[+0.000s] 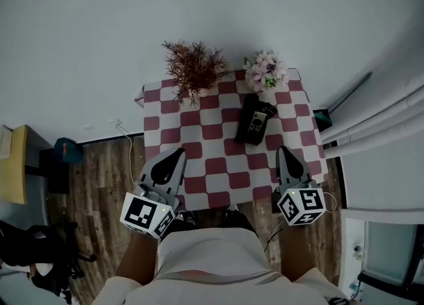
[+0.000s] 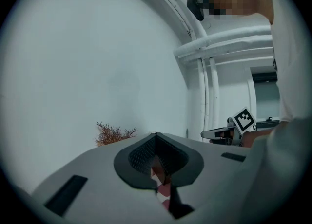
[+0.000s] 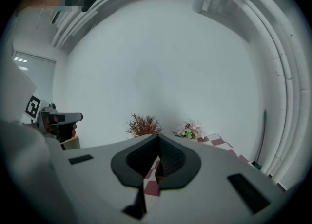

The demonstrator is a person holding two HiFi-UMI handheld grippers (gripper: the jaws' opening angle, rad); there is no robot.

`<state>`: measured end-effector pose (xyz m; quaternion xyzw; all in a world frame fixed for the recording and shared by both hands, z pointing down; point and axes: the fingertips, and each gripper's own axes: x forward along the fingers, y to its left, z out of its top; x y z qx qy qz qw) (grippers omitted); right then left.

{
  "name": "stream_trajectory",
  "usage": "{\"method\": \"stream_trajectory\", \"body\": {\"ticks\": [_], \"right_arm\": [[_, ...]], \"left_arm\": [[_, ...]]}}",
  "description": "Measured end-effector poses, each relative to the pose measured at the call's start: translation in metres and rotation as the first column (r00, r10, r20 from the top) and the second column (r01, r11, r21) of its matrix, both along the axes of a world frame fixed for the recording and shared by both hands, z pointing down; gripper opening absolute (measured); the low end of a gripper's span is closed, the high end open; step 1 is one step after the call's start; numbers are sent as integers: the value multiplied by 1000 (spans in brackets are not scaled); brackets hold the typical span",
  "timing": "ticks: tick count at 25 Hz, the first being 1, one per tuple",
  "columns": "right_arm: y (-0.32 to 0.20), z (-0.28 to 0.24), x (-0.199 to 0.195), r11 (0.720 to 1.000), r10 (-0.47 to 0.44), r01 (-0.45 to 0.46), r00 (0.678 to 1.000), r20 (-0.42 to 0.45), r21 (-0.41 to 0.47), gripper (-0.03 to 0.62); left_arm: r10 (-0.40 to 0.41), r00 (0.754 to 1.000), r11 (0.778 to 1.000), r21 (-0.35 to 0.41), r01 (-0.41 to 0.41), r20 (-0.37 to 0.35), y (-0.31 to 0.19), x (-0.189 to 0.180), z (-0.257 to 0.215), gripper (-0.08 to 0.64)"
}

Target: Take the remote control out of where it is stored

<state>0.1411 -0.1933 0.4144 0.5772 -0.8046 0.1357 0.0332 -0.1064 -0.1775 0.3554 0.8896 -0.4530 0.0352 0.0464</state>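
Observation:
On the red-and-white checked table (image 1: 218,164) a black storage case (image 1: 255,119) lies near the back right, and the remote control's light button face (image 1: 256,122) shows in it. My left gripper (image 1: 179,154) hovers over the table's front left edge, shut and empty. At the front right edge my right gripper (image 1: 283,151) is also shut with nothing in it, a short way in front of the case. In the left gripper view the left gripper's (image 2: 156,138) jaws meet. The right gripper's (image 3: 158,139) jaws do the same in the right gripper view.
A brown dried plant (image 1: 194,68) and a pink flower bunch (image 1: 265,71) stand at the table's back edge against the white wall. White pipes (image 1: 377,124) run at the right. A yellow table (image 1: 13,164) and a dark chair (image 1: 40,257) stand at the left on the wood floor.

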Motion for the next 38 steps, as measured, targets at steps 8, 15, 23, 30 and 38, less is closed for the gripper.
{"method": "stream_trajectory", "body": {"ticks": [8, 15, 23, 30, 38], "right_arm": [[-7, -12, -8, 997, 80, -79, 995, -52, 21, 14], [-28, 5, 0, 990, 136, -138, 989, -64, -22, 17], [-63, 52, -10, 972, 188, -201, 976, -110, -121, 134], [-94, 94, -19, 946, 250, -274, 957, -146, -176, 194], [-116, 136, -19, 908, 330, -365, 926, -185, -205, 230]], "left_arm": [[41, 999, 999, 0, -41, -18, -16, -18, -2, 9], [30, 999, 999, -16, -30, -13, -11, -12, 3, 9], [23, 1000, 998, -63, -23, 1, -14, -14, 19, 9], [33, 999, 993, -112, -31, 19, -14, -17, 36, 9], [34, 999, 987, -159, -28, 37, -16, -31, 51, 9]]}}
